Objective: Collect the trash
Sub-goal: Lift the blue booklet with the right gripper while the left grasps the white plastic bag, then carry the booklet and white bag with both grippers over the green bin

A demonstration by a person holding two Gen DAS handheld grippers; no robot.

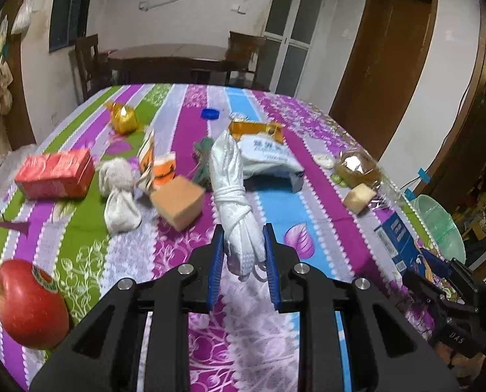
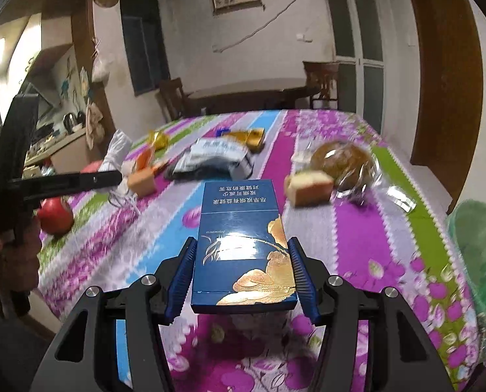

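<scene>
White mask (image 1: 234, 196) pinched in my left gripper (image 1: 243, 251), box (image 2: 244, 245) clamped in my right gripper (image 2: 243, 276); either may slip.

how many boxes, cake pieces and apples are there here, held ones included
boxes: 4 (red box, orange box, tan box, blue box in right gripper)
cake pieces: 1
apples: 1
total: 6

Food on the stripy tablecloth

Shiny red apple (image 1: 30, 303) near the front-left edge of the floral striped tablecloth (image 1: 324, 202); pale cake cube (image 1: 359, 197) just beside the clear-wrapped brown bun (image 1: 357, 166).
</scene>
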